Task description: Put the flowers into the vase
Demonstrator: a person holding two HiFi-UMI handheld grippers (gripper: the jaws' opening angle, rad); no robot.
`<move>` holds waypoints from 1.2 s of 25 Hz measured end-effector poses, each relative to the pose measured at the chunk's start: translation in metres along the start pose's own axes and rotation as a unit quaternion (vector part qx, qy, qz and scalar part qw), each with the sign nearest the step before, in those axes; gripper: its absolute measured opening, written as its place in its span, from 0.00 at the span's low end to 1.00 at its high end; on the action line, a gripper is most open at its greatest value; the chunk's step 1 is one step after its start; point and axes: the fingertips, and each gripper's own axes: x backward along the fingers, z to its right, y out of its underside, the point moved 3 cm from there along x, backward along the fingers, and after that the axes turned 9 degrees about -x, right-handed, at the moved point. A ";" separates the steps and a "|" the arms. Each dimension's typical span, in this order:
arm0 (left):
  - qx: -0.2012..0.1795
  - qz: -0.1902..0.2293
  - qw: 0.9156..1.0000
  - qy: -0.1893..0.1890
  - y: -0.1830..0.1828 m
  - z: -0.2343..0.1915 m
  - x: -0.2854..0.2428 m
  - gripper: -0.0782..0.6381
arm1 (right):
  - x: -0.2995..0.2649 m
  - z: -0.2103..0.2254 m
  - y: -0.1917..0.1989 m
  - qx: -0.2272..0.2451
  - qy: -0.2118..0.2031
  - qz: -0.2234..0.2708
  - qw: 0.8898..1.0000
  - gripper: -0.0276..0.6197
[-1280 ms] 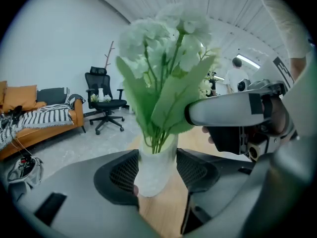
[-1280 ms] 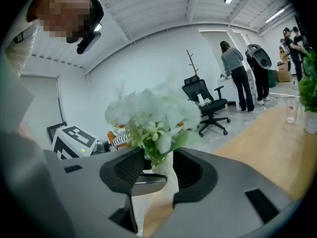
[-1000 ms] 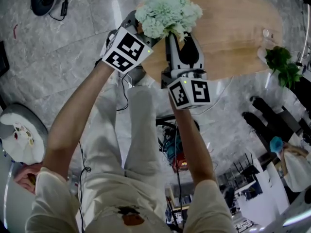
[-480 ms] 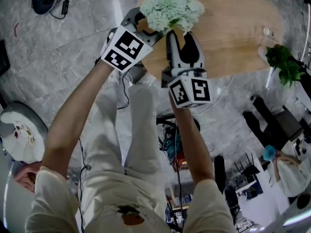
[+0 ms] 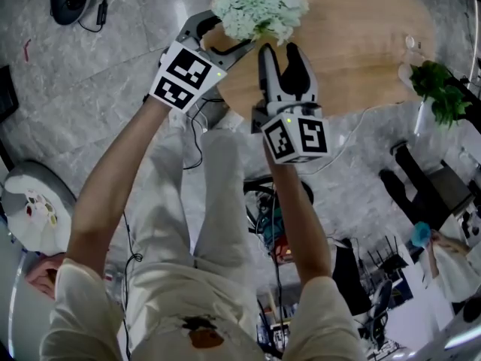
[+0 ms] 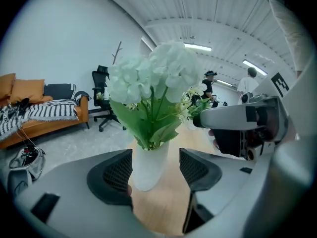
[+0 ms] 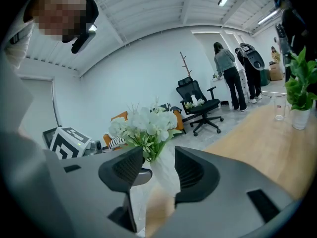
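Note:
A bunch of white flowers (image 5: 259, 6) with green leaves stands upright in a white vase (image 6: 147, 165) at the near edge of the wooden table (image 5: 361, 59). In the head view the blooms hide the vase. My left gripper (image 6: 156, 170) reaches in from the left. Its jaws are opening, with the vase between them and a gap showing at the right pad. My right gripper (image 5: 282, 55) points at the vase (image 7: 166, 175) from the near side. Its jaws are also opening and stand short of the vase without touching it.
A green potted plant (image 5: 436, 96) and a small glass (image 5: 411, 51) stand at the table's right end. Grey stone floor surrounds the table. An orange sofa (image 6: 29, 113), office chairs (image 7: 198, 105) and standing people (image 7: 228, 73) are in the background.
The left gripper's jaws have spread wider around the vase. The right jaws have opened slightly. Both hands stay in almost the same place.

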 end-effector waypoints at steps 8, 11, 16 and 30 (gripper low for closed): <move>0.015 -0.017 1.000 -0.012 -0.003 0.008 0.038 0.50 | 0.021 -0.010 -0.015 -0.034 -0.002 0.036 0.999 0.33; 0.018 -0.024 1.000 -0.007 -0.005 0.014 0.051 0.49 | 0.032 -0.014 -0.022 -0.038 -0.004 0.046 0.998 0.32; 0.041 -0.005 0.999 -0.004 -0.024 0.022 0.072 0.38 | 0.046 -0.025 -0.033 -0.043 -0.017 0.038 0.998 0.32; 0.050 0.007 0.997 -0.063 -0.097 0.045 0.150 0.19 | 0.099 -0.063 -0.082 -0.005 -0.018 0.002 1.000 0.16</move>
